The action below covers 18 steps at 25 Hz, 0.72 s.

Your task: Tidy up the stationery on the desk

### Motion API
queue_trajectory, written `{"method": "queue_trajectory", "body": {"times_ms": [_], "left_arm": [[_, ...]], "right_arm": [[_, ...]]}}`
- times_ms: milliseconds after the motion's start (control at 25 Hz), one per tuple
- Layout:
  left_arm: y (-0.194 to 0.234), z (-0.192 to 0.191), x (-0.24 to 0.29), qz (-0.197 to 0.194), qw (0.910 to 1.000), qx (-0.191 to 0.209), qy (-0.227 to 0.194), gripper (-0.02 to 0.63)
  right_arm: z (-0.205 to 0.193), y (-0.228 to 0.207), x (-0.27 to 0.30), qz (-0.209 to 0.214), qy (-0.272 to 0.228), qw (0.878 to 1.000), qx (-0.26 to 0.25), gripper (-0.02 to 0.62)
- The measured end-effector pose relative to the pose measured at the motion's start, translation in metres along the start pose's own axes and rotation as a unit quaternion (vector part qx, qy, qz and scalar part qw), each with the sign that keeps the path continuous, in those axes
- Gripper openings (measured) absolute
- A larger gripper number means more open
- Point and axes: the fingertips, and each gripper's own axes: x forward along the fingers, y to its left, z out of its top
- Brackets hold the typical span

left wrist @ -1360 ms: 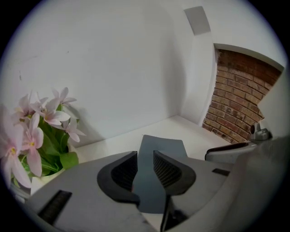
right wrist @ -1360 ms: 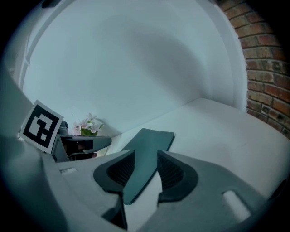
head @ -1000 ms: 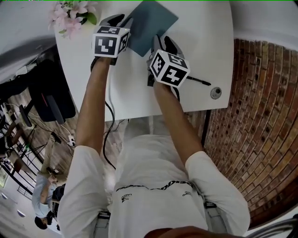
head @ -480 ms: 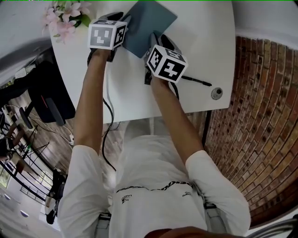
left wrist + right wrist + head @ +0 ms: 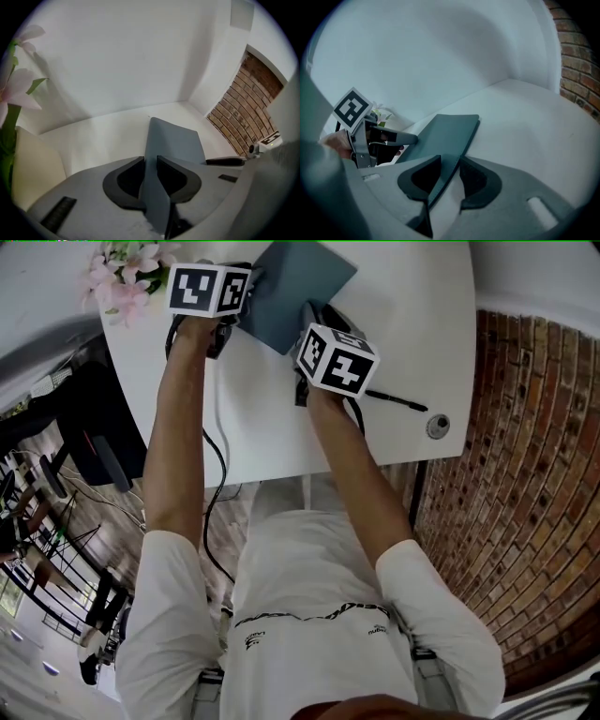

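No word or number can be read. The cubes on the left gripper (image 5: 150,164) and the right gripper (image 5: 450,164) bear only black-and-white square markers (image 5: 208,289), without letters. The small print on the person's shirt (image 5: 309,620) is too fine to read.

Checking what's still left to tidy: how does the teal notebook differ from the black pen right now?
The notebook is broad, flat and teal; the pen is thin and black. Both the left gripper and the right gripper are clamped on the notebook's edges; the pen lies untouched on the desk, beside the right gripper. Both are at the same white desk.
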Motion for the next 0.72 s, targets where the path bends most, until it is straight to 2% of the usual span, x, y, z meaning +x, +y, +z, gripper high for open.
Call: {"method": "queue_trajectory", "body": {"times_ms": [280, 720], "left_arm": [[-0.006, -0.013, -0.008, 0.002, 0.9998, -0.009, 0.018, 0.074], [-0.028, -0.057, -0.031, 0.01, 0.9986, -0.051, 0.011, 0.064]], "right_arm": [[0.005, -0.003, -0.004, 0.01, 0.003, 1.0, -0.026, 0.103], [-0.011, -0.009, -0.02, 0.026, 0.026, 0.997, -0.07, 0.1]]}}
